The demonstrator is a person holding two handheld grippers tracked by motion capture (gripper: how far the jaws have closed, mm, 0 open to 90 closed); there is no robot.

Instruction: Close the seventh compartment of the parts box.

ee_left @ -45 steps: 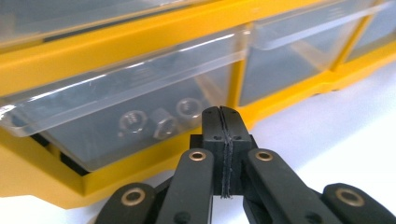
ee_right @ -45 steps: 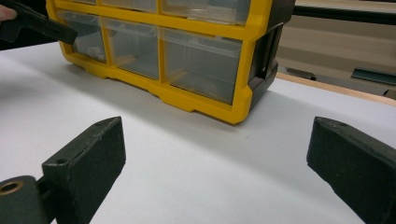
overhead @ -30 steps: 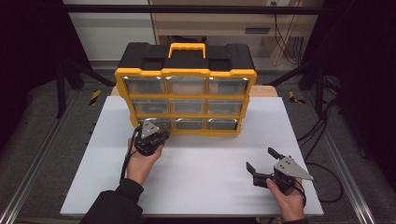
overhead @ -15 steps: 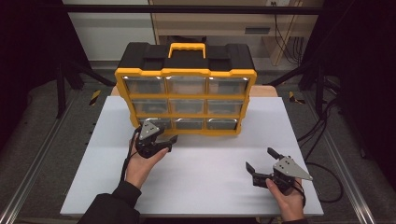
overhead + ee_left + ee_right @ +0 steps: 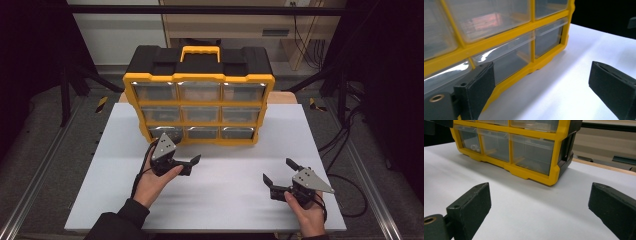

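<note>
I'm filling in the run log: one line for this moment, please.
left gripper: open, at organizer bottom-left drawer | right gripper: open, apart on table | nothing held

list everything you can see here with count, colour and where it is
organizer box: 1, yellow frame with black top and yellow handle, at the back middle of the table
drawers: 9, clear, three rows of three in the front of the box, all shut
small pale bits: a few, inside one bottom end drawer; too small to tell what
table: 1, white top, under everything
cables: several, black, on the floor right of the table
left gripper: 1, black with grey plate, open, close in front of the bottom left drawer
right gripper: 1, black with grey plate, open, over the near right of the table
hands: 2, dark sleeves, coming in from the bottom edge
</note>
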